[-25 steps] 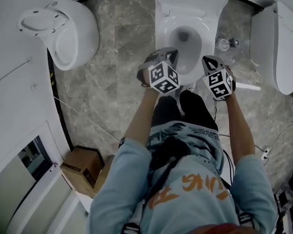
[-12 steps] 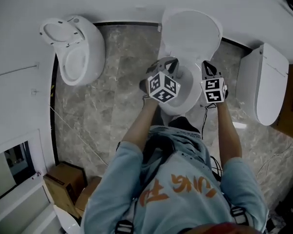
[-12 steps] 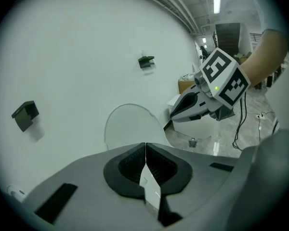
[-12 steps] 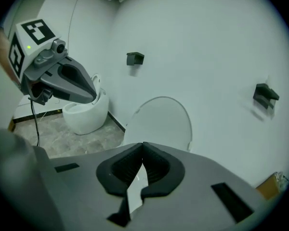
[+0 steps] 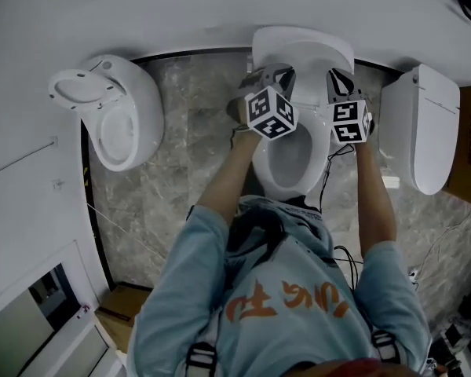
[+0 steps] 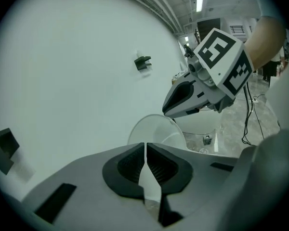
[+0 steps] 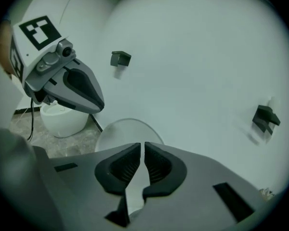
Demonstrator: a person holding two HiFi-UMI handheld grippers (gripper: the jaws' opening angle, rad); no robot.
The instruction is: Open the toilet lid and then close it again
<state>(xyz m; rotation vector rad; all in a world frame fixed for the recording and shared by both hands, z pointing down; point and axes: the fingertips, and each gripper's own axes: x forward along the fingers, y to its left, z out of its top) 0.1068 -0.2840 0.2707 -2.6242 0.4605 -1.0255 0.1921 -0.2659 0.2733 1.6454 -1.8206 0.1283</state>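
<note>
At the far left a neighbouring toilet (image 5: 122,132) stands on the marble floor (image 5: 192,140), its bowl uncovered. Next comes my left gripper (image 6: 145,147), held up by the left side of the toilet lid (image 5: 302,49). Its jaws are together, the pads all but meeting, and I cannot tell whether they nip anything. The toilet lid stands raised, upright against the white wall (image 5: 180,14), above the open bowl (image 5: 290,159). My right gripper (image 7: 142,147) is up by the lid's right side. Its jaws are opening, with a thin slit between the pads and only the lid's white showing through beyond them. Further right sits a third toilet (image 5: 424,124), closed.
</note>
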